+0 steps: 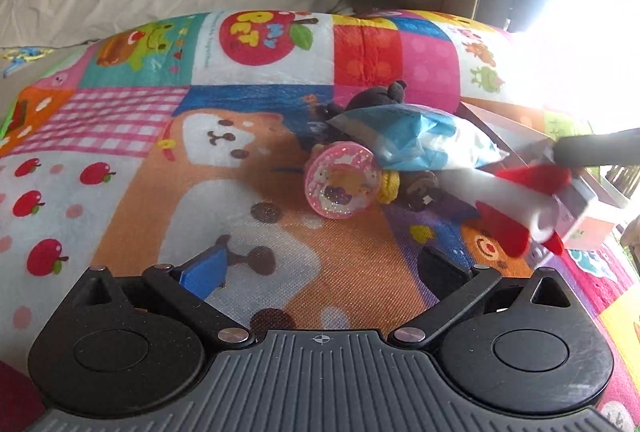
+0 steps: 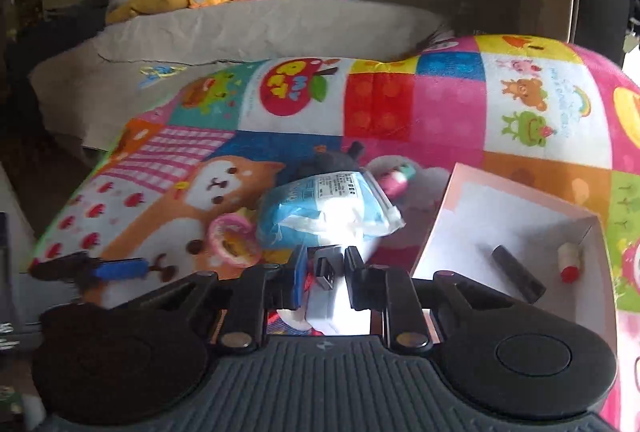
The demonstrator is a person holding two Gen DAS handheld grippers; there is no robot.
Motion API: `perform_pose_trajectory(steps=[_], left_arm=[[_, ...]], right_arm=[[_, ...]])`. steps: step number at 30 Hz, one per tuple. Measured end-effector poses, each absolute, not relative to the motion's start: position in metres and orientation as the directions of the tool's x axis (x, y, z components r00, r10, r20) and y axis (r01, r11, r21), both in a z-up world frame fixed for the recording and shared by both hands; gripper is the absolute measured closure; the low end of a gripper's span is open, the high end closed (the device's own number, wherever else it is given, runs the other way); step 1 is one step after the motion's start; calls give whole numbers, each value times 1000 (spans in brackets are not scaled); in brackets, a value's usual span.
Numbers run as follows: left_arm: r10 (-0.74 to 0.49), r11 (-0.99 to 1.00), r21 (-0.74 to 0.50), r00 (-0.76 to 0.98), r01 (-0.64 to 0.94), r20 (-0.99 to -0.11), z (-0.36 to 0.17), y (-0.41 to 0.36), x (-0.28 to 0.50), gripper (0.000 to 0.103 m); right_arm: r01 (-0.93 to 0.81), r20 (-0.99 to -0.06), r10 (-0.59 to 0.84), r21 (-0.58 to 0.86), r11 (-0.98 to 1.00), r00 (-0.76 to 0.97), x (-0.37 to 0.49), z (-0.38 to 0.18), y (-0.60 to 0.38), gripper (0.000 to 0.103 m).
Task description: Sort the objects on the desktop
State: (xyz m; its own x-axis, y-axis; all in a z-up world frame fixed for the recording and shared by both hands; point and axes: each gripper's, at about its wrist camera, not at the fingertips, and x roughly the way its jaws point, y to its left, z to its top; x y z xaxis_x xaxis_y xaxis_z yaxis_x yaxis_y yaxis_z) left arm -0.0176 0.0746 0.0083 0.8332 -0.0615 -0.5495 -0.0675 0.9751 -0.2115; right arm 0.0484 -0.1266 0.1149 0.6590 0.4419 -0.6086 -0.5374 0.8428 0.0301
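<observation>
The right gripper point(image 2: 326, 268) is clamped on a white roll with red ends point(image 1: 516, 205), its long axis crossing the jaws, just beside the open box point(image 2: 520, 216). The left gripper point(image 1: 324, 268) stands open and empty, farther from the box, facing the pink round toy point(image 1: 340, 183)

On the play mat point(image 2: 440, 119), the tissue pack point(image 2: 328, 216) lies atop a plush toy point(image 2: 332, 161), with the round case point(image 2: 232, 244) left of it. Right sits the open box point(image 2: 516, 199), holding a tube point(image 2: 518, 274) and what may be a small bottle point(image 2: 569, 260).
</observation>
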Motion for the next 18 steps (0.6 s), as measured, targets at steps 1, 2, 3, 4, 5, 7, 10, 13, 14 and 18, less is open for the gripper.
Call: perform_pose_trajectory(steps=[1,2,3,4,5,7,10,13,14,18], left_arm=[[-61,975,-211,832,-69,-551,8,74,-18,0],[-59,975,-209,830,-70,-554,8,74,-17,0],[-57,976,-205,828,-71,-557,8,74,-17,0],[-55,977,-201,826,-71,-561,8,73,-16,0],[-51,978,-195,823,-73,-565,8,72,-16,0],[-35,981,-176,816,-82,-577,8,70,-14,0],[-2,989,-121,795,-90,-606,7,63,-10,0],[26,995,-60,785,-80,-619,7,54,-7,0],[36,996,-43,783,-79,-621,7,51,-7,0],[63,996,-10,772,-90,-632,6,47,-4,0]], right_arm=[[-537,-610,461,68,841,644,42,118,-135,85],[-531,-615,481,116,839,625,39,119,-145,88],[-518,-623,503,178,837,599,37,117,-158,88],[-502,-629,519,226,835,579,37,115,-169,88],[-471,-629,517,259,844,581,37,110,-183,87],[-382,-601,423,203,901,678,29,102,-203,75],[-252,-572,244,66,965,783,15,87,-222,63],[-191,-590,224,119,974,776,9,67,-244,56],[-174,-601,220,135,976,769,8,58,-249,56],[-135,-631,202,154,979,749,7,35,-259,44]])
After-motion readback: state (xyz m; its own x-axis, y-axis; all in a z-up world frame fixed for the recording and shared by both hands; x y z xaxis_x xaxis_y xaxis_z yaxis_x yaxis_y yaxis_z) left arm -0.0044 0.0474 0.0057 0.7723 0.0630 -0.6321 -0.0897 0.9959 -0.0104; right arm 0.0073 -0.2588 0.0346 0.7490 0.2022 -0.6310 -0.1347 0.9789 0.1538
